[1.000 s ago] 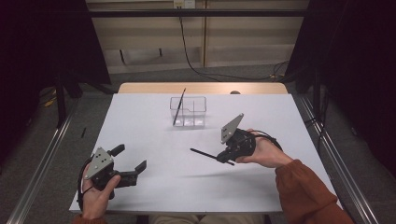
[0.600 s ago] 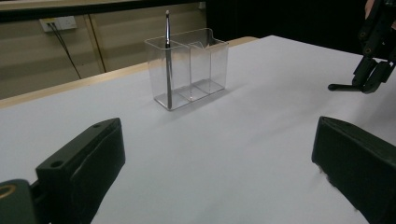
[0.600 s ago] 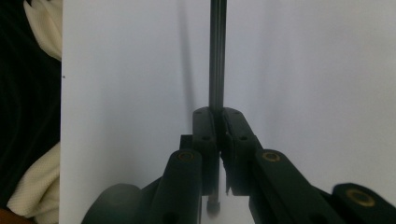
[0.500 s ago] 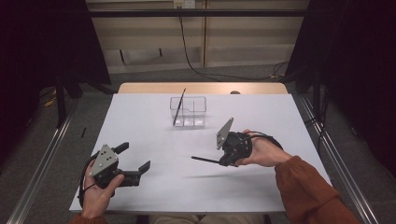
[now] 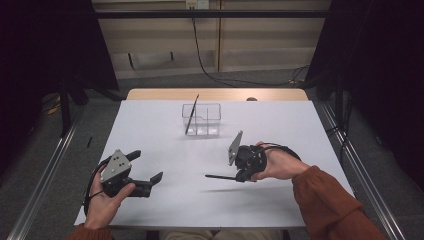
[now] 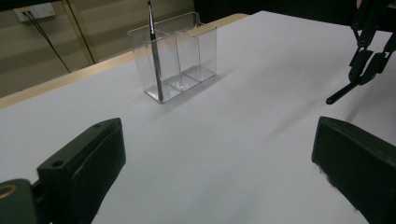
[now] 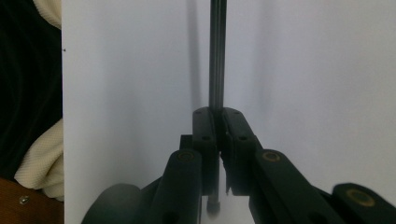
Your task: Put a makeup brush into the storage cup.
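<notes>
1. Pen [image 5: 222, 177], thin and black, pinched in the right gripper [image 5: 239, 176] above the white table [image 5: 300, 130] in the high view, lying roughly level and pointing toward the person's left. Clear divided holder [image 5: 202, 119] farther back at mid-table, with a second dark pen [image 5: 192, 114] leaning in its left compartment. Left gripper [image 5: 146, 170] resting near the front-left corner, held by the left hand [image 5: 102, 200], jaws spread wide and gripping nothing. Right hand [image 5: 279, 164] with a rust-coloured sleeve [image 5: 327, 205] behind the other tool.

2. Left gripper view: two black jaws far apart at the bottom corners (nothing between them). Holder [image 6: 175, 56] ahead on the table [image 6: 210, 140], second pen [image 6: 154, 51] upright in an end compartment. Right gripper [image 6: 369, 56] at the far right edge, pen tip [image 6: 338, 94] just above the tabletop.

3. Right gripper view: jaws clamped tight on the pen [image 7: 217, 56], shaft running straight up the middle, butt end poking out below the pads.
</notes>
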The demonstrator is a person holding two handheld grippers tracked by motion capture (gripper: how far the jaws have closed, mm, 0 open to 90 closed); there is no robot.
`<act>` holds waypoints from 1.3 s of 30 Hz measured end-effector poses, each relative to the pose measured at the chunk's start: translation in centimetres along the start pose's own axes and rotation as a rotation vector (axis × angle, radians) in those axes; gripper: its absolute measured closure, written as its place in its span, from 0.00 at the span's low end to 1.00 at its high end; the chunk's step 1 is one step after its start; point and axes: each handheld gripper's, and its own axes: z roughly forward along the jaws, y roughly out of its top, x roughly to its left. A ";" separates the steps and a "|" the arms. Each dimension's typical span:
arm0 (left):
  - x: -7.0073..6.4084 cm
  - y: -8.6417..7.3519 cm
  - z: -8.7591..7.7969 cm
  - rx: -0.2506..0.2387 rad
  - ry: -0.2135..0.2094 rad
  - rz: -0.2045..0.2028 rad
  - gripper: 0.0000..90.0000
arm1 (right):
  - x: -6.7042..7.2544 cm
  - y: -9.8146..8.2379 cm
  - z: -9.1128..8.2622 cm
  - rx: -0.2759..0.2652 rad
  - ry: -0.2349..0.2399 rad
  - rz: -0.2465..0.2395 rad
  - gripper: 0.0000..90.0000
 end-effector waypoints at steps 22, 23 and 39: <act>-1.6 2.8 2.9 0.022 -0.198 0.067 0.03 | 0.0 0.2 0.3 -0.005 0.023 -0.008 0.94; -1.7 2.9 3.1 0.025 -0.203 0.073 0.03 | 0.0 0.2 0.3 -0.001 0.025 -0.005 0.94; -3.3 4.8 6.1 0.083 -0.309 0.127 0.04 | -0.1 0.6 0.6 -0.004 0.030 -0.011 0.94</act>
